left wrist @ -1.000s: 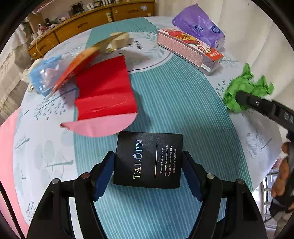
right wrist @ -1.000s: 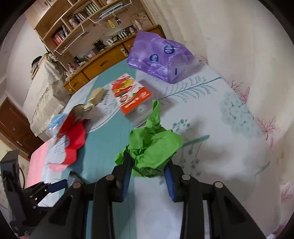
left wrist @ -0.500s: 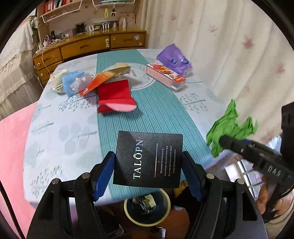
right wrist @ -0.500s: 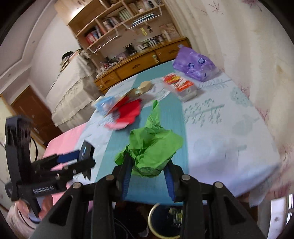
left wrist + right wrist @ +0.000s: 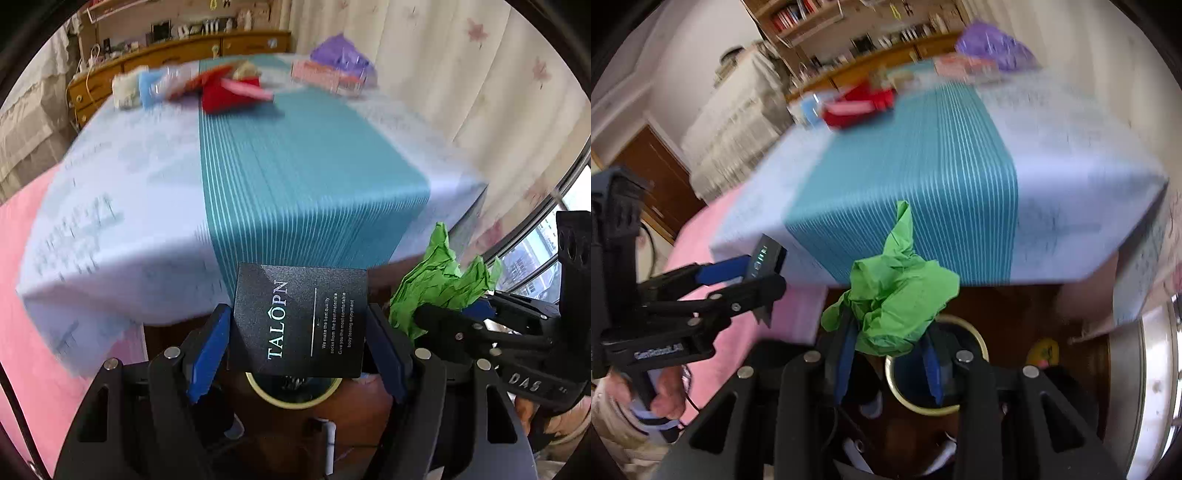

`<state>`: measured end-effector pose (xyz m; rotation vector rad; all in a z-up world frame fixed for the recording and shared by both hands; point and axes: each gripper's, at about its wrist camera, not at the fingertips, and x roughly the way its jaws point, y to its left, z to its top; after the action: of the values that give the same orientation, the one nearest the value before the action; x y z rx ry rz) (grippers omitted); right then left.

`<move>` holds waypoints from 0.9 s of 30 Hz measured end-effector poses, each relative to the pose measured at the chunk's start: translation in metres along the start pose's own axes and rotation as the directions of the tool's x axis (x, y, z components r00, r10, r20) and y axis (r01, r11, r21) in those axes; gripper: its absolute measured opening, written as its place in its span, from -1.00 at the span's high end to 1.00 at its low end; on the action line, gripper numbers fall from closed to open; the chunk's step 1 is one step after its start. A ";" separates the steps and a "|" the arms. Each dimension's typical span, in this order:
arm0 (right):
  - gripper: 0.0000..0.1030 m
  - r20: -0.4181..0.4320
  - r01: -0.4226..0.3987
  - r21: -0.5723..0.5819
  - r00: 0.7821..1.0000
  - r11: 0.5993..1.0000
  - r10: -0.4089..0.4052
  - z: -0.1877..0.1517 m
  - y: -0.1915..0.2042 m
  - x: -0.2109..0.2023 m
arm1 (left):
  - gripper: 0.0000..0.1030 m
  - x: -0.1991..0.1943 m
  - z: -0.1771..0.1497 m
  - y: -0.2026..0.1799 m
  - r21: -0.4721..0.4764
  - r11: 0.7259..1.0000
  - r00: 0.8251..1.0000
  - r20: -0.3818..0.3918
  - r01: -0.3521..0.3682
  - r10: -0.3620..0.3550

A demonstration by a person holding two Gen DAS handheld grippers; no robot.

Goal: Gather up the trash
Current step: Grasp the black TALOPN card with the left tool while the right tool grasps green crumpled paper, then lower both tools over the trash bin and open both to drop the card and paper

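Note:
My left gripper (image 5: 299, 328) is shut on a black TALOPN box (image 5: 301, 319) and holds it off the table's near edge, above a round bin with a yellow rim (image 5: 291, 400) on the floor. My right gripper (image 5: 888, 341) is shut on a crumpled green paper (image 5: 894, 295) above the same bin (image 5: 975, 339). The green paper (image 5: 439, 277) and right gripper show at the right of the left wrist view. The left gripper with the box (image 5: 766, 260) shows at the left of the right wrist view.
The table (image 5: 155, 192) with a teal striped runner stands ahead. At its far end lie a red folded paper (image 5: 229, 92), a blue wrapper (image 5: 151, 85), a pink-red box (image 5: 325, 74) and a purple bag (image 5: 340, 55). A pink cloth (image 5: 33, 332) lies left. A curtain hangs right.
Both grippers have pulled back off the table and dropped below its edge, each still holding its item. The bin now sits right under both.

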<state>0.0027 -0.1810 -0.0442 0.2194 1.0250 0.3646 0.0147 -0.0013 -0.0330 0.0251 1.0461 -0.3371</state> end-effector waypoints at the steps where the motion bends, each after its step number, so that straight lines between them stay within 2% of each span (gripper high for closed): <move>1: 0.35 -0.018 0.012 0.000 1.000 1.000 -0.012 -0.007 -0.001 0.009 | -0.37 0.007 -0.005 0.000 -0.002 1.000 1.000 -0.010 -0.003 0.003; 9: 0.35 -0.133 0.099 0.005 0.986 0.995 -0.097 -0.045 -0.025 0.075 | -0.37 0.073 -0.036 0.004 -0.011 0.999 0.995 -0.091 -0.046 0.044; 15: 0.34 -0.202 0.106 0.060 0.975 0.993 -0.092 -0.060 -0.048 0.123 | -0.37 0.120 -0.048 0.012 -0.036 0.999 0.990 -0.141 -0.033 0.027; 21: 0.33 -0.225 0.111 0.126 0.971 0.986 -0.080 -0.068 -0.073 0.161 | -0.38 0.179 -0.068 0.021 -0.056 0.998 0.975 -0.220 -0.042 0.029; 27: 0.29 -0.270 0.118 0.213 0.961 0.970 -0.057 -0.076 -0.090 0.190 | -0.38 0.216 -0.081 0.029 -0.062 0.997 0.964 -0.266 -0.041 0.023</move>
<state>0.0428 -0.1876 -0.2636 0.3367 1.3362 0.1963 0.0526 -0.0160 -0.2625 0.0275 1.3210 -0.2738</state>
